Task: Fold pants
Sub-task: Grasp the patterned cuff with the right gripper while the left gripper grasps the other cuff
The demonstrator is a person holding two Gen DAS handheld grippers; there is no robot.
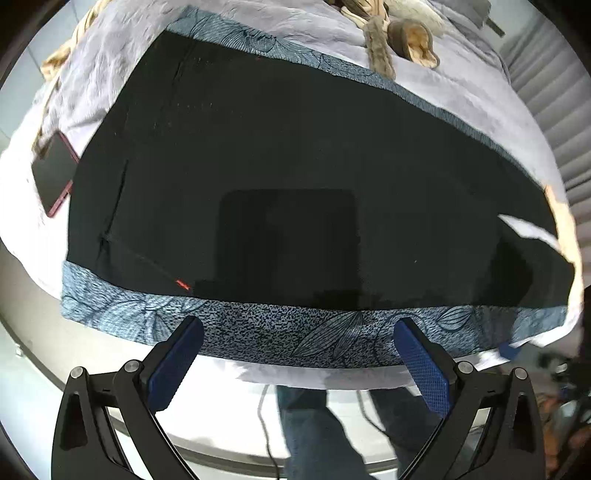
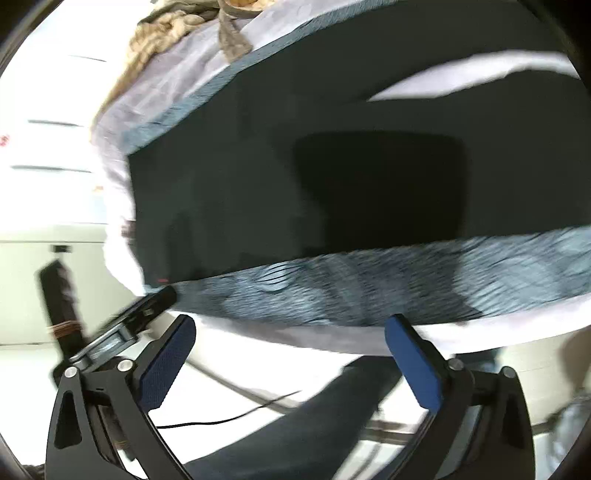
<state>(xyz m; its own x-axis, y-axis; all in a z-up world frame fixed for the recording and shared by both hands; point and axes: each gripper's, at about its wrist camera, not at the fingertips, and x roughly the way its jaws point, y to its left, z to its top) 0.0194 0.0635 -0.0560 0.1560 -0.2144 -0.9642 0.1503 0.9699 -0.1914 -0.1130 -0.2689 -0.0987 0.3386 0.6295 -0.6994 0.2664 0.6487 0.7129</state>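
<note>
Black pants (image 1: 288,177) lie flat on a blue patterned cloth (image 1: 280,332) over a pale lilac blanket; a small red tag shows at their near left edge. My left gripper (image 1: 297,332) is open and empty, hovering just off the near edge of the cloth. In the right wrist view the pants (image 2: 295,166) fill the middle, blurred. My right gripper (image 2: 290,328) is open and empty, above the near edge of the cloth (image 2: 369,288). The left gripper's black body (image 2: 147,306) shows at left.
A phone in a red case (image 1: 51,173) lies on the blanket left of the pants. Beige fabric and furry items (image 1: 399,33) sit at the far side. A person's jeans-clad legs (image 1: 314,424) and a cable (image 2: 221,417) show below the surface edge.
</note>
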